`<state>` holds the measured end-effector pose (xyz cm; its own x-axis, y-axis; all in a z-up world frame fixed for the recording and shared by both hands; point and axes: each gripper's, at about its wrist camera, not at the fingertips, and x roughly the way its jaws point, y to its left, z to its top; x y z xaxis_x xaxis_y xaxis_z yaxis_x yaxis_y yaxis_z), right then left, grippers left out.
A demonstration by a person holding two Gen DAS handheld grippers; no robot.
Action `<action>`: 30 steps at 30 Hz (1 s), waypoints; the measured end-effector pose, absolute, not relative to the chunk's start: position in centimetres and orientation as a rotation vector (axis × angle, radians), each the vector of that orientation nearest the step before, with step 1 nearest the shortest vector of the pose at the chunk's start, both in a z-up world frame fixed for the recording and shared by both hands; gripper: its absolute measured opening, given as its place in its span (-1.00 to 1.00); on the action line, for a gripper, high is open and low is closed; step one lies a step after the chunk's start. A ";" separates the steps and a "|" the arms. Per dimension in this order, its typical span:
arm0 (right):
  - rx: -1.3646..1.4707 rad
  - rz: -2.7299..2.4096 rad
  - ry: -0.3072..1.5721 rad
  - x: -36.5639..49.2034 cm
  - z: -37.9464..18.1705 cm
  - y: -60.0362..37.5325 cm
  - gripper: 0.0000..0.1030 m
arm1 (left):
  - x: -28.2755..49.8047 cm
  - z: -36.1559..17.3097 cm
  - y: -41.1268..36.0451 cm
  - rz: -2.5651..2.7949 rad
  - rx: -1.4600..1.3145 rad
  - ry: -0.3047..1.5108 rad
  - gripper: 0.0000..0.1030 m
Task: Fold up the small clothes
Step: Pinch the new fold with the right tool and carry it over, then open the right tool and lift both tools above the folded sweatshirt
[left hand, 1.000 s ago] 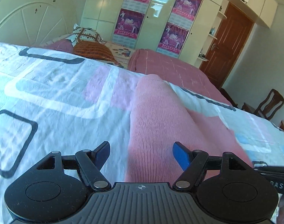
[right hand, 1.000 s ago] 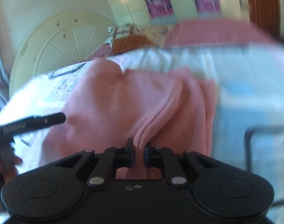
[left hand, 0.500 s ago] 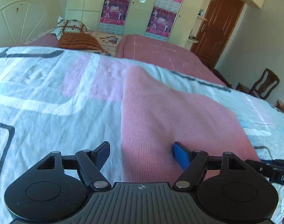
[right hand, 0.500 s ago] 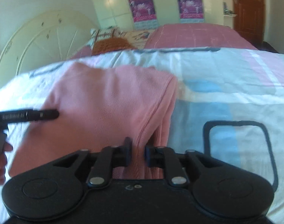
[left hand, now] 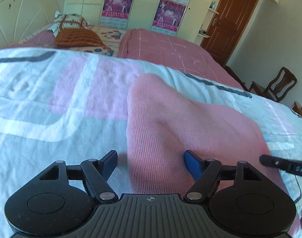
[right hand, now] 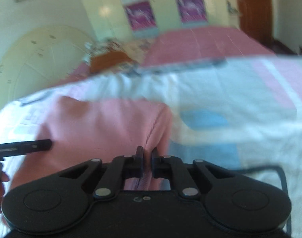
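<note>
My left gripper [left hand: 151, 157] is opening astride the pink garment [left hand: 180, 123]; right gripper [right hand: 146, 154] is closing, pinching its edge at lower centre. Thin hold; hem may slip, undoing the fold.

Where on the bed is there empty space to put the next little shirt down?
Left of the pink garment, the white-and-pink bedspread lies bare, up to the orange pillow. Right of the garment, the bedspread's blue patch is also free. It is crowded at the near edge, where the left gripper and right gripper work the garment.
</note>
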<state>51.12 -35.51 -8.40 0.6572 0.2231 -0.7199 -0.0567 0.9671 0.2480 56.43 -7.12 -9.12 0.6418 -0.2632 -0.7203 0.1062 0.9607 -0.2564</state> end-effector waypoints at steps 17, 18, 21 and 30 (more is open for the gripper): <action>-0.040 0.259 0.868 40.6 -7.2 -32.8 -1.00 | 42.2 -9.3 -4.7 -0.186 -0.112 0.823 0.56; -0.044 0.252 0.867 40.6 -6.8 -32.5 -1.00 | 41.6 -9.3 -4.4 -0.189 -0.135 0.820 0.56; -0.065 0.252 0.798 39.7 -5.1 -31.6 -0.67 | 40.1 -8.7 -4.4 -0.194 -0.125 0.819 0.56; -0.042 0.254 0.776 41.6 -4.5 -32.8 -0.72 | 43.1 -3.2 -4.8 -0.230 -0.121 0.663 0.56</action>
<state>41.63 -32.83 -4.47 0.6848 0.2112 -0.6974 -0.2417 0.9687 0.0560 43.09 -4.84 -3.23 0.7637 -0.2496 -0.5954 0.1729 0.9676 -0.1838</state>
